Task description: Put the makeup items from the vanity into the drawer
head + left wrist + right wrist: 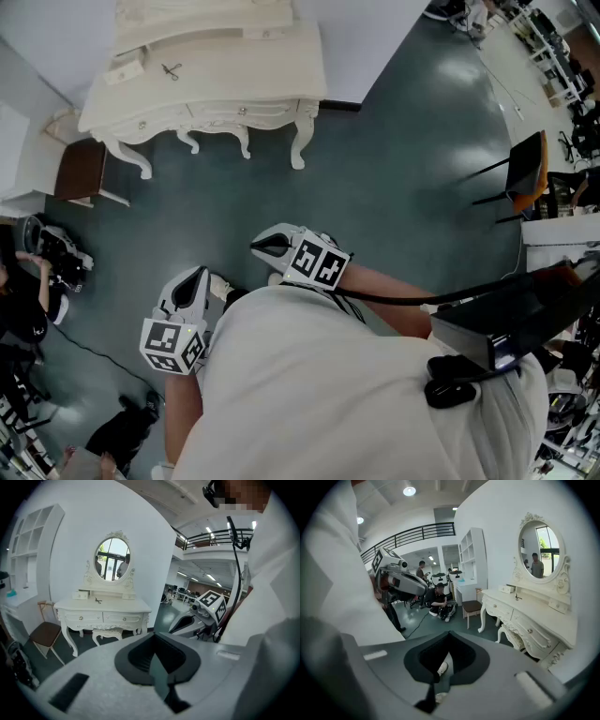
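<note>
Approach stage: left claw (199,274) and right claw (261,247) are held pinched shut, empty. Makeup items (172,70) are seen on the vanity (246,67), well ahead. That gap must be closed and the drawer (240,112) opened.

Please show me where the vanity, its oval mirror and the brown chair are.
vanity (225,70), head view, bare part of its top
oval mirror (112,558), left gripper view, middle of the glass
brown chair (80,171), head view, its seat

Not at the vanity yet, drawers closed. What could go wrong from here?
The white carved vanity's drawers offer only small round knobs; jaws may slip off. The white stool tucked underneath could block a drawer. The thin dark item on top lies flat, likely hard to pinch.
</note>
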{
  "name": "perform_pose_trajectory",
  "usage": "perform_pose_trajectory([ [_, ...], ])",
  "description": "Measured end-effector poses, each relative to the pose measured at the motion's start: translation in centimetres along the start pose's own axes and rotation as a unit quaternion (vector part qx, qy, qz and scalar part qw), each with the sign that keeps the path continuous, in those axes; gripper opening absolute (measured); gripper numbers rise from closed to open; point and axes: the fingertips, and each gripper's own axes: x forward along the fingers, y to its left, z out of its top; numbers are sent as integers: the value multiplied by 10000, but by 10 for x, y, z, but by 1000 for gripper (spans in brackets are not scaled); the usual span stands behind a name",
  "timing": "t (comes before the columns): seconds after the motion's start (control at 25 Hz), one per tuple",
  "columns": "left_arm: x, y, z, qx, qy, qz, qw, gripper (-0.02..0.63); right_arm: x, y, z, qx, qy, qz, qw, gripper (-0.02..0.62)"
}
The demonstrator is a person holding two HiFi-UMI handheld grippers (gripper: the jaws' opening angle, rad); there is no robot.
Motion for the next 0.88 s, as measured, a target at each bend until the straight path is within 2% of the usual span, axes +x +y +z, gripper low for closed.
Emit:
perform_pose_trajectory([
  [0.44,16,-6,10,-46,93,138,9999,3,-11,-15,-4,69,-82,153,9998,0],
  [0.64,25,-7,10,-41,82,189,9998,3,-16,-27,-12,80,-139,69,9998,3],
  [0.76,28,15,12,-127,67,344,9993,3,1,-42,-15,55,-42,134,9999,38],
  [0.88,36,46,13,-182,66,351,9992,3,20,-63,-9,81,-12,50,10000,38],
])
